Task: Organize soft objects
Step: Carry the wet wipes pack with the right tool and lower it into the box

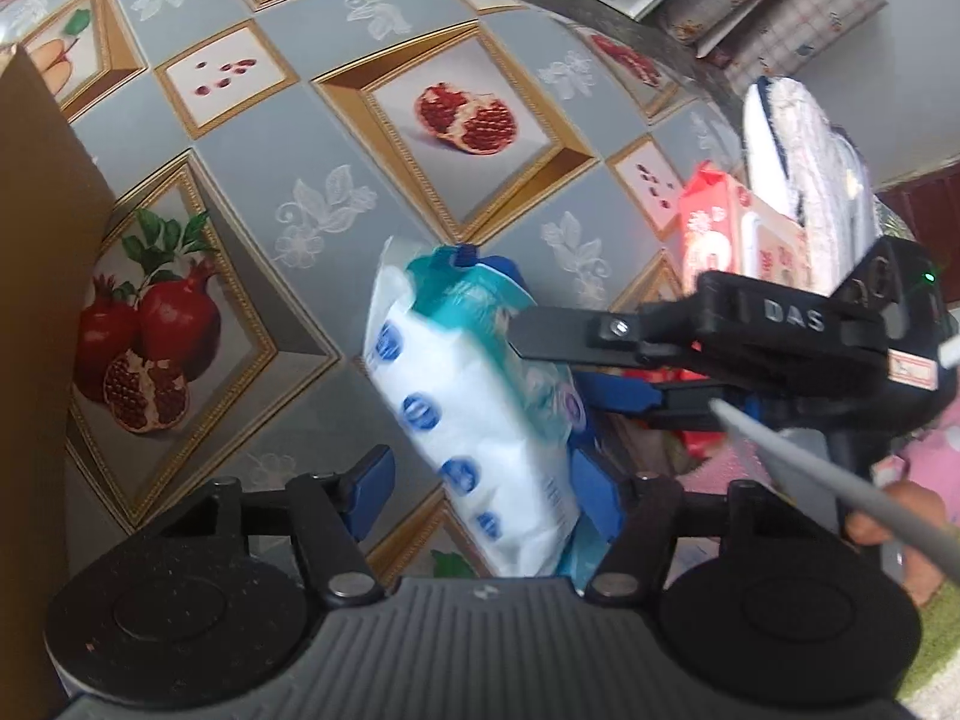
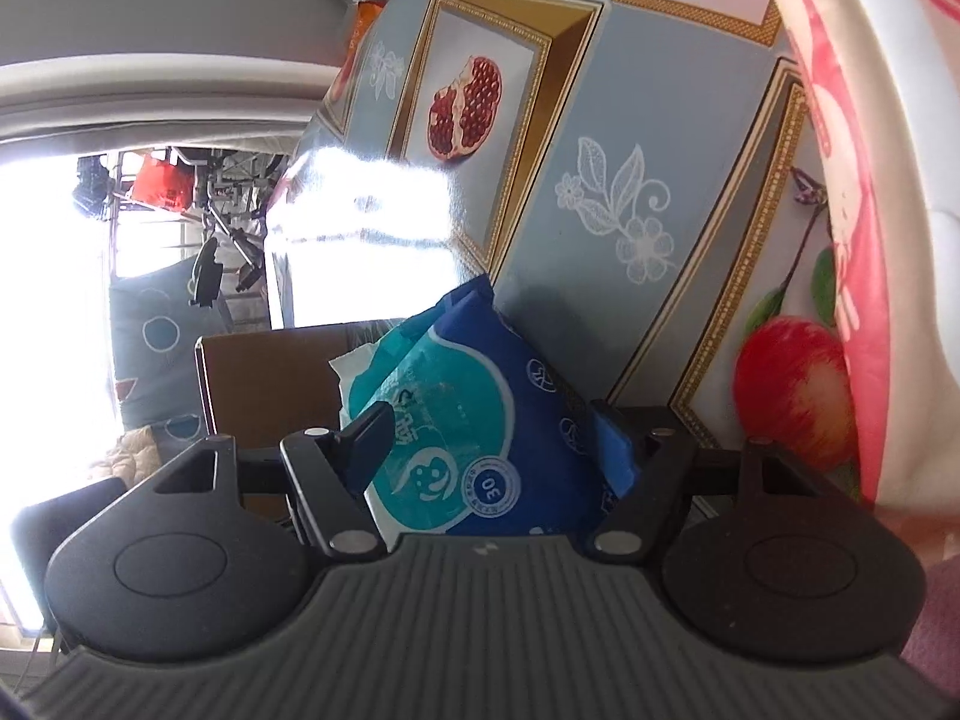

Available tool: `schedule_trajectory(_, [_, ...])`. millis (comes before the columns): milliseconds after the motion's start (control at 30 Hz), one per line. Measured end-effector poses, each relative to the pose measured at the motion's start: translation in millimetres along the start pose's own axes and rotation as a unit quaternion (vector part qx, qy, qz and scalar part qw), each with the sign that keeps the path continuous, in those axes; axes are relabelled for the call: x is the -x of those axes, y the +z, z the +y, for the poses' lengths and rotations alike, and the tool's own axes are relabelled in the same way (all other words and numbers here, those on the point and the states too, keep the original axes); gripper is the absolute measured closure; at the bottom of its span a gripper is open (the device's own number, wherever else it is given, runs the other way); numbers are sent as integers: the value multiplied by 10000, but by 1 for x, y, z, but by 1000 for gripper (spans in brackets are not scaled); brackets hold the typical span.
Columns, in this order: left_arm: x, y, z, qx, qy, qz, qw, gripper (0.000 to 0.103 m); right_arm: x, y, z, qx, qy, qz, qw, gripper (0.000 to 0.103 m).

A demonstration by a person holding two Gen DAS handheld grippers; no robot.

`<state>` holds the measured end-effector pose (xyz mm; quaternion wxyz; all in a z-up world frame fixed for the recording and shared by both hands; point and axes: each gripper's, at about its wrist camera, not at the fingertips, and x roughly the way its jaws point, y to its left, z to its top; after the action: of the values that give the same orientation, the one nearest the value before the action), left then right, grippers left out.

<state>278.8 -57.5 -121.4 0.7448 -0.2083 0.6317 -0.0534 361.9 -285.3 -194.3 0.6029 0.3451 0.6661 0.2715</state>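
A blue, teal and white wipes pack [image 1: 480, 396] is held above the fruit-print tablecloth [image 1: 288, 120]. My right gripper [image 1: 558, 372] reaches in from the right in the left wrist view and is shut on the pack. In the right wrist view the pack [image 2: 474, 420] sits clamped between the right gripper [image 2: 486, 438] fingers. My left gripper [image 1: 486, 480] is open, its blue fingers [image 1: 372, 474] wide on either side of the pack's lower end.
A brown cardboard box [image 1: 42, 300] stands at the left; it also shows in the right wrist view [image 2: 270, 378]. A red and white wipes pack [image 1: 738, 234] and a folded white cloth [image 1: 804, 150] lie at the right. The red pack [image 2: 840, 180] is close on the right.
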Motion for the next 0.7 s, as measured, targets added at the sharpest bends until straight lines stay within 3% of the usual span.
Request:
schedule_trajectory(200, [2, -2, 6, -14, 94, -175, 9998, 53, -9, -4, 8, 300, -121, 19, 9995, 57])
schedule_trajectory(400, [14, -4, 11, -34, 22, -271, 9996, 56, -4, -11, 21, 445, -90, -78, 9989, 63])
schedule_trajectory(700, [48, -12, 1, -236, -173, -467, 9985, 57, 24, -24, 48, 639, -61, -364, 9973, 64])
